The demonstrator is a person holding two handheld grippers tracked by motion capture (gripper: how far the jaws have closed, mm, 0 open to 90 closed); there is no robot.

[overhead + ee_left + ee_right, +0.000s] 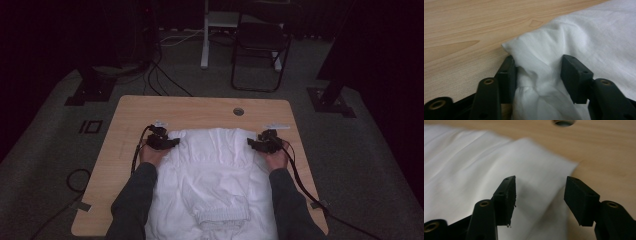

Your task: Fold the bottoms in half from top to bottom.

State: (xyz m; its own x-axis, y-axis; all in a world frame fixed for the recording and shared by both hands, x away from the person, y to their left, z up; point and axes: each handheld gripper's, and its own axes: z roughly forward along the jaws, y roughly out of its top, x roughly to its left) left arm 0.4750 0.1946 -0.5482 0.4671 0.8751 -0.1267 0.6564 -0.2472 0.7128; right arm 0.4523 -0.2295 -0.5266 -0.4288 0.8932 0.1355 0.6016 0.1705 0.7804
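A white garment (210,170) lies spread on the wooden table (200,107), with a ribbed cuff or hem folded up near the front. My left gripper (175,142) is at the garment's far left corner. In the left gripper view a bunched fold of the white cloth (599,37) fills the gap of that gripper (537,75), and both pads press on it. My right gripper (251,144) is at the far right corner. In the right gripper view its jaws (540,195) stand apart above the garment's edge (474,170), with no cloth pinched.
A round cable hole (238,111) is in the table beyond the garment, also seen in the right gripper view (564,122). Bare wood runs along the far edge and both sides. A black folding chair (260,45) and floor cables (160,75) stand behind the table.
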